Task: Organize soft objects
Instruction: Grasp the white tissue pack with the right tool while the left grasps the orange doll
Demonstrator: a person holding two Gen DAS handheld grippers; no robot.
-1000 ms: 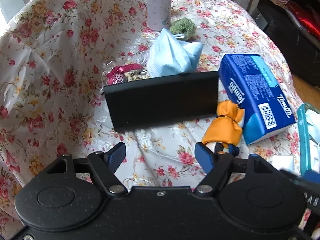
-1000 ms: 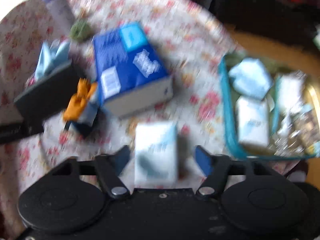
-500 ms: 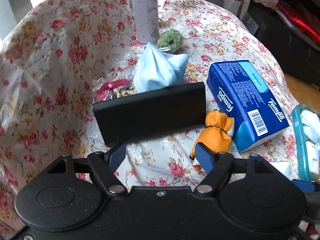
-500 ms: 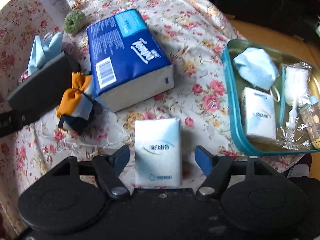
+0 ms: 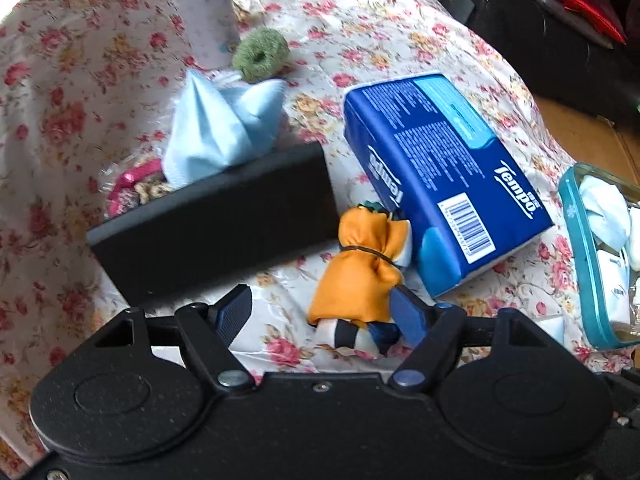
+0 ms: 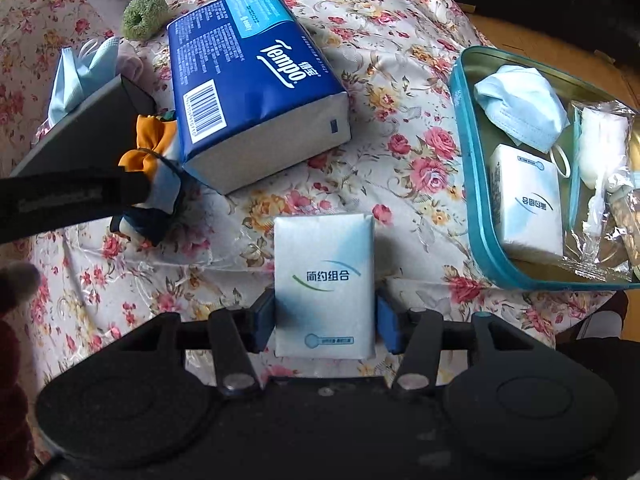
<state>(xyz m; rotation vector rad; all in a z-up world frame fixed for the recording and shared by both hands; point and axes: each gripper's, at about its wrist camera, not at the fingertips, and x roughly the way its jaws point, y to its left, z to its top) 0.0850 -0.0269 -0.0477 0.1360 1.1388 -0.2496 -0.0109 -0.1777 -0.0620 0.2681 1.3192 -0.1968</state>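
My right gripper (image 6: 326,320) is shut on a small white tissue pack (image 6: 324,280) lying on the floral cloth. To its right is a teal tray (image 6: 472,184) holding a blue mask (image 6: 520,108), another white tissue pack (image 6: 528,208) and wrapped items. My left gripper (image 5: 320,316) is open, with an orange and blue soft doll (image 5: 360,264) lying between its fingers, close to the right finger (image 5: 408,316). The doll also shows in the right wrist view (image 6: 152,176). A blue Tempo tissue pack (image 5: 436,176) lies beside the doll and also shows in the right wrist view (image 6: 252,80).
A black box (image 5: 216,232) stands left of the doll, with a light blue cloth (image 5: 224,132) and a pink-wrapped packet (image 5: 132,184) behind it. A green fuzzy ring (image 5: 260,54) and a pale bottle (image 5: 204,12) stand at the back. The cloth drops off at the right.
My right gripper has closed its fingers onto the white tissue pack. My left gripper has moved forward and right, so the doll now lies between its fingers.
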